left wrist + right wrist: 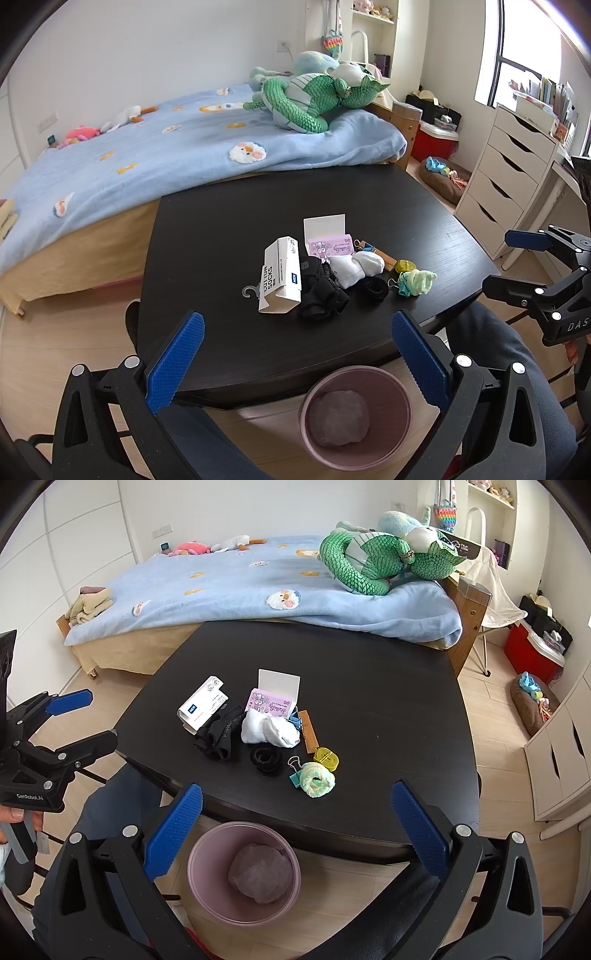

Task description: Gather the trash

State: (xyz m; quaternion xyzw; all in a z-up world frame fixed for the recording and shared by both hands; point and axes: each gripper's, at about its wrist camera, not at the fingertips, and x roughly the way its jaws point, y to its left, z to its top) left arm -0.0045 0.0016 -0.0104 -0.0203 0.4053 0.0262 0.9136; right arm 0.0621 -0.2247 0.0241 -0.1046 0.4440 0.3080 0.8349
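both grippers, left gripper [297,354] and right gripper [295,829], are wide open and empty; grabbing the white socks [270,731] mid-frame instead of the sock box [203,705] would bin good clothes.

The white cardboard box [280,275] at the 9 o'clock end of the clutter on the black table [221,229] reads "SOCKS" in dark capitals along its side, with a line above it too small to read, and carries a small blue tag reading "MEN". The right gripper [517,264], at 3 o'clock in the left wrist view, shows "DAS" on its black body. The left gripper [92,716], at 9 o'clock in the right wrist view, is marked "GenRobot.AI". The pink card [271,705] bears cursive lettering too small to read.
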